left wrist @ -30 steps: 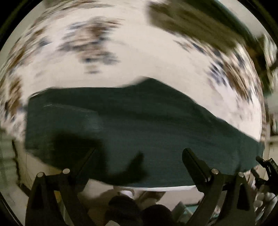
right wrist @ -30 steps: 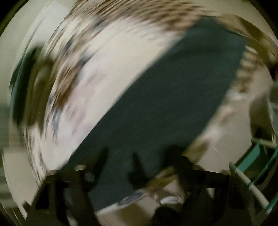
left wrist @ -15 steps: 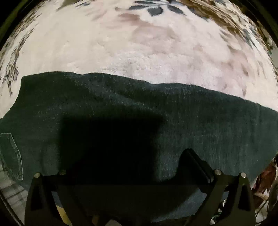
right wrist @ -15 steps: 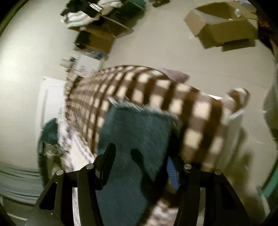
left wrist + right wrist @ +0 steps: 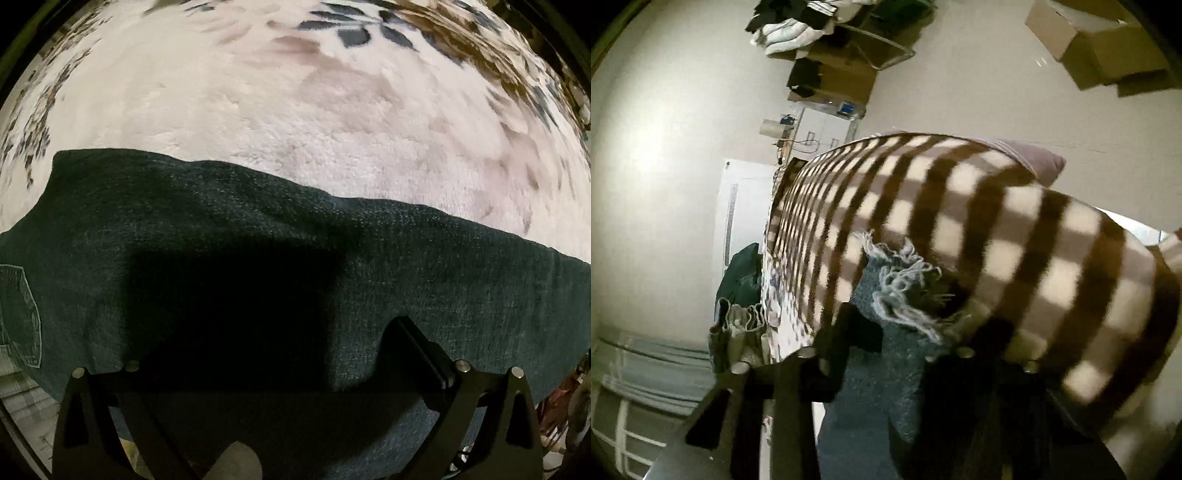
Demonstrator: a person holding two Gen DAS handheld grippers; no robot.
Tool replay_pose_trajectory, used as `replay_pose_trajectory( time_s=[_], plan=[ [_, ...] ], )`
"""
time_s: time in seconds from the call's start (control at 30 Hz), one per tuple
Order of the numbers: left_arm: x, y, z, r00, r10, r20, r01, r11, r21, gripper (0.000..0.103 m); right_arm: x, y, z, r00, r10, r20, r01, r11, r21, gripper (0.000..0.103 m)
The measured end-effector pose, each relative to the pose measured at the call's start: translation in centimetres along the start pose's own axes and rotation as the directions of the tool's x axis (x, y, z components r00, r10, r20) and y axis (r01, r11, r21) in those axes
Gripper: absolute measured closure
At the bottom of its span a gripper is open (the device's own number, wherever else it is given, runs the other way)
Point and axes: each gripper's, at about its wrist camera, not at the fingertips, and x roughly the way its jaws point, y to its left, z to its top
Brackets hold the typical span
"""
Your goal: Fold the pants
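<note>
Pants point(image 5: 295, 258) lie flat on the bed, long axis left to right under the left claw point(image 5: 266, 354) — spread wide, holding nothing. Right claw point(image 5: 894, 332) is closing around the frayed hem point(image 5: 901, 284) — the nearer hand.

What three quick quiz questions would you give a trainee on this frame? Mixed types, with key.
1. True or false: the left gripper is clamped shut on the dark green denim pants.
2. The pants' frayed pale-thread hem lies against: A) a brown-and-cream checked blanket B) a wooden table C) a tiled floor.
3. What sits between the fingers of the right gripper?
Key: 1 false, its jaws stand open over the cloth. 2 A. 3 the frayed hem; the jaws are closing around it.
</note>
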Motion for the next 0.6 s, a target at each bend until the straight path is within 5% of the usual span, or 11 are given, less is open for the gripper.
replay_pose_trajectory(
  time_s=[0.17, 0.33, 0.6],
  plan=[
    [-1.1, 0.2, 0.4, 0.998, -0.061, -0.011, 0.061, 0.997, -0.037, 0.0, -2.7, 3.5, -0.5, 0.998, -0.053, 0.031, 0.055, 0.996, -0.073, 0.089],
    [-4.9, 1.9, 0.4, 0.991, -0.126, 0.055, 0.128, 0.991, -0.035, 0.0, -5.6, 11.9, -3.5, 0.997, -0.067, 0.042, 0.074, 0.973, -0.217, 0.09],
    [-10.8, 8.1, -2.4, 0.978, -0.159, 0.137, 0.167, 0.985, -0.047, 0.0, -4.5, 25.4, -18.3, 0.989, -0.137, -0.048, 0.101, 0.888, -0.448, 0.092]
  ],
)
